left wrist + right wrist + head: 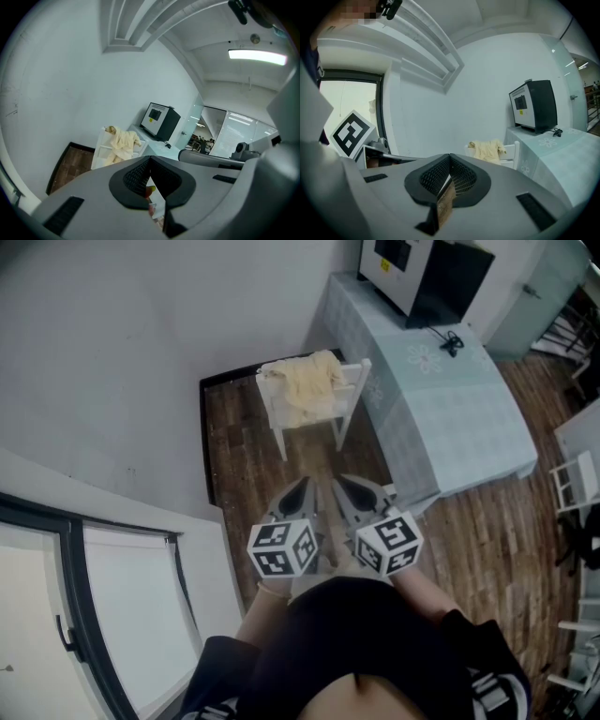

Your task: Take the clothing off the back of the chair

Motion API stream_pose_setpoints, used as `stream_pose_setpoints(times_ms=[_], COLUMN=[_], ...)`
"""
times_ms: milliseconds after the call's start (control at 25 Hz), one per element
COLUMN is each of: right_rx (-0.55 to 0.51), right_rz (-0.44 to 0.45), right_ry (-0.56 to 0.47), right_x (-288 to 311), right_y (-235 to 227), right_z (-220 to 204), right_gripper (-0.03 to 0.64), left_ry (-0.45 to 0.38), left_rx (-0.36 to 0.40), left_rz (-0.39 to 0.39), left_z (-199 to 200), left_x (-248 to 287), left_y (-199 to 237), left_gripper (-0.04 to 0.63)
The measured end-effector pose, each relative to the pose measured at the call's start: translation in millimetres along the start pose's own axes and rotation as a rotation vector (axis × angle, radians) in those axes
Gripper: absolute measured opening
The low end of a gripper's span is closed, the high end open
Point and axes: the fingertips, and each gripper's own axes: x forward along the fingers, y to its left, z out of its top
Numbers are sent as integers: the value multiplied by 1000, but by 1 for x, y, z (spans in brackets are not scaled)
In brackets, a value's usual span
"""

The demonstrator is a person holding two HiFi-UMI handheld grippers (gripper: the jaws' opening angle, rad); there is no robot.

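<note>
While between wall (pixel 141 352) and table (pixel 450 399), chair (pixel 275 413)

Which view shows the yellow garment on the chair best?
Head view: the yellow garment is seen from above, draped over the white chair, unobstructed. Both gripper views show it only small and distant.

Table (pixel 469 418) with pale flower-print cloth, far end near white wall (pixel 141 334). Black-and-white box (pixel 412 268) stands on that far end. Dark cable (pixel 448 339) lies on the cloth just in front of the box. Wood plank floor (pixel 497 549). Dark-framed window (pixel 122 615) lower left. White rack (pixel 574 479) at right edge, apart from table. Long ceiling light (pixel 257 56) lit.
</note>
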Motion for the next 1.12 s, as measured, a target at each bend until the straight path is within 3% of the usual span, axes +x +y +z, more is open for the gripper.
stream_pose_setpoints(times_ms=[480, 1120], right_rx=[8, -11], right_rz=[-52, -24], right_ry=[-14, -16], right_x=[11, 67], right_y=[-22, -62], right_z=[7, 28], right_gripper=[12, 12], left_ry=[4, 6], left_rx=[0, -9], left_rz=[9, 33], left_z=[9, 35], left_x=[16, 74], left_y=[11, 37], left_gripper=[-2, -2])
